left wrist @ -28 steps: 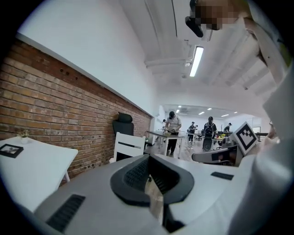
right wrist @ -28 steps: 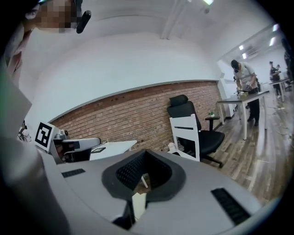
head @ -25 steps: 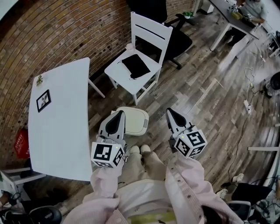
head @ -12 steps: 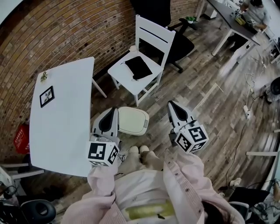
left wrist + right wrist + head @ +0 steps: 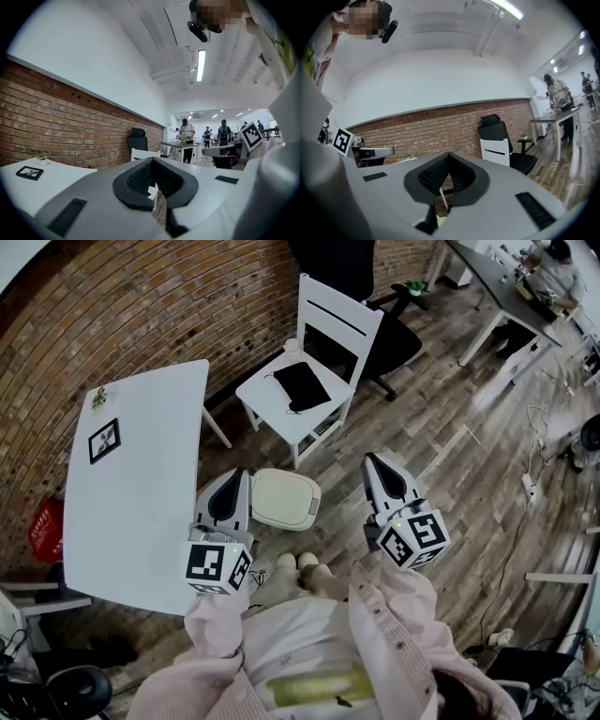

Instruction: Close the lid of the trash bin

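In the head view the cream trash bin stands on the wooden floor just ahead of the person's shoes, its lid lying flat on top. My left gripper hangs above the bin's left edge, jaws together and empty. My right gripper floats well to the bin's right, also closed with nothing in it. Both point level out across the room. In the left gripper view the left gripper faces the brick wall and a chair; in the right gripper view the right gripper does too. The bin is hidden in both.
A white table stands to the left with a small framed picture on it. Behind the bin is a white chair carrying a black pouch, then a black office chair. People work at a desk far right.
Both grippers have risen a little above the floor, still closed. The bin's lid lies flat in all three head frames.
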`<state>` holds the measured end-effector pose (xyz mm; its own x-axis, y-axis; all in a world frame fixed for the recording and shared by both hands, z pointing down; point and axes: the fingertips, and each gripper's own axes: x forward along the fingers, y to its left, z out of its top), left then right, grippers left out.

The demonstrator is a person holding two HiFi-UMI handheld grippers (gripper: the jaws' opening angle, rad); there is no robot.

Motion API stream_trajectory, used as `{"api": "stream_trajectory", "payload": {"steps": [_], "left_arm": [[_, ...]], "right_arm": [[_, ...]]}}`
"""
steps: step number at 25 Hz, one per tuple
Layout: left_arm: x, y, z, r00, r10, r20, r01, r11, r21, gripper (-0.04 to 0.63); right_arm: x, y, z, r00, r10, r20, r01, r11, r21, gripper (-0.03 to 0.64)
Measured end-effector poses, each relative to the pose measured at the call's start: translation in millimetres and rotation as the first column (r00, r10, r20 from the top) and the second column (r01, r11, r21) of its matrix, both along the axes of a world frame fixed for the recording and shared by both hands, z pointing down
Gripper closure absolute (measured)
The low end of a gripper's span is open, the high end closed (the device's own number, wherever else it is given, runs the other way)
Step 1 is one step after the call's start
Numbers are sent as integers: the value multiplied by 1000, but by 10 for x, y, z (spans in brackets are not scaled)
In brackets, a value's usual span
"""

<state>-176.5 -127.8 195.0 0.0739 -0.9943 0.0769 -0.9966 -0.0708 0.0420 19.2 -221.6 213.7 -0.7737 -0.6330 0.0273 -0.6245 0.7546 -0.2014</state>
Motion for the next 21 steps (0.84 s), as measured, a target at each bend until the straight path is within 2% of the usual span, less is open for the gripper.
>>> {"api": "stream_trajectory", "payload": {"steps": [21], "left_arm": [[-32,-48,45,1000,7,21,-7,1000,-6,603]], "right_arm": [[-16,-37,-57,1000,9,-10,-9,1000,16,614]]}}
